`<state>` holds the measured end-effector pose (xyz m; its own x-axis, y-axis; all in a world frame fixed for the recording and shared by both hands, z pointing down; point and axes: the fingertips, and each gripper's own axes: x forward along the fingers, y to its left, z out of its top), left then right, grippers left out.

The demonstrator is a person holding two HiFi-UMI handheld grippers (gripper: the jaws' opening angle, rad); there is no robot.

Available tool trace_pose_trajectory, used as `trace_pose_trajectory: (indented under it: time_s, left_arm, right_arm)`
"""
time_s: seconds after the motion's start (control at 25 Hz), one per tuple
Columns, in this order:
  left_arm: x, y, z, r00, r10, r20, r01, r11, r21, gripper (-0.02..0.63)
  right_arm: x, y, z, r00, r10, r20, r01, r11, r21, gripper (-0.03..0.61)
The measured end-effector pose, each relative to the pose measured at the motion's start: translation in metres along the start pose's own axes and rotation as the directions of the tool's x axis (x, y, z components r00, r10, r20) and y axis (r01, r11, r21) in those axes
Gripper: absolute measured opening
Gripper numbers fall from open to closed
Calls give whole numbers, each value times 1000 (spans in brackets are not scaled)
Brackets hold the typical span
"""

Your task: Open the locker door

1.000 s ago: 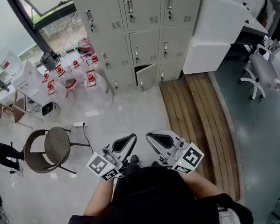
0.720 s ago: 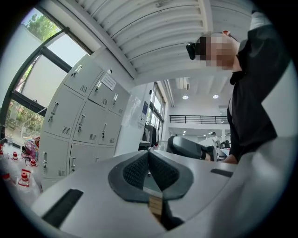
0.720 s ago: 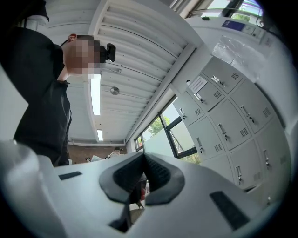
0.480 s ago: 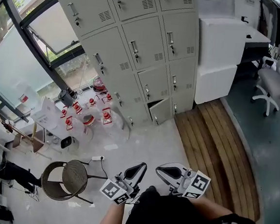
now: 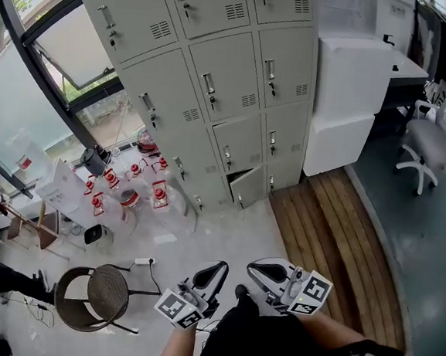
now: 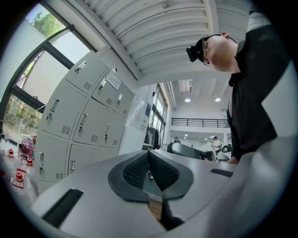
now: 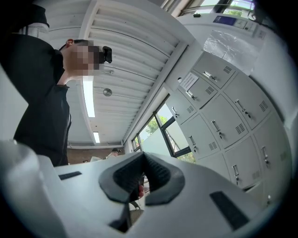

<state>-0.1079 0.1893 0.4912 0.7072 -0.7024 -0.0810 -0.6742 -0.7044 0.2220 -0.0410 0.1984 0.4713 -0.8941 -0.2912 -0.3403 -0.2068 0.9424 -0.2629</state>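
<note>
Grey lockers [image 5: 215, 95] line the wall well ahead across the floor [image 5: 226, 236]; one low locker door [image 5: 247, 187] hangs ajar. My left hand-held gripper [image 5: 216, 270] and right hand-held gripper [image 5: 260, 270] sit by my waist, jaws together, empty. I judge this the approach: next, step close and part the jaws.

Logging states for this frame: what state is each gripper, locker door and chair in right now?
Left gripper: shut, empty.
Right gripper: shut, empty.
Bottom middle locker door: ajar.
Other locker doors: closed.
Round chair: upright, unoccupied.
Office chair: upright, unoccupied.
</note>
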Motion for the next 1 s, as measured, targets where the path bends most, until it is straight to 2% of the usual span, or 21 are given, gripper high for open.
trace_pose_trajectory:
  time_s: [0.2,0.4,0.52,0.68,0.76,1.0]
  left_arm:
    - [22,47,13,999,-8,52,8,1000,-13,15]
    - [39,94,34,996,-24,83,25,999,-20,15]
    - [46,121,47,996,-47,82,50,998,-26,15]
    - [56,155,59,992,-79,95,82,996,-33,15]
    - [60,171,66,991,-88,105,91,996,-24,15]
    - [72,210,68,986,-118,116,122,992,-27,15]
  right_arm:
    - [18,-49,7,998,-33,-49,28,996,-86,9]
    - [44,-116,25,992,-113,-54,105,985,-137,9]
    - [73,-136,43,993,-116,-31,109,977,-183,9]
    - [102,-162,78,989,-122,82,131,984,-117,9]
    - [113,-174,91,986,-120,113,136,981,-140,9]
    - [136,-197,95,988,-123,92,142,961,-238,9]
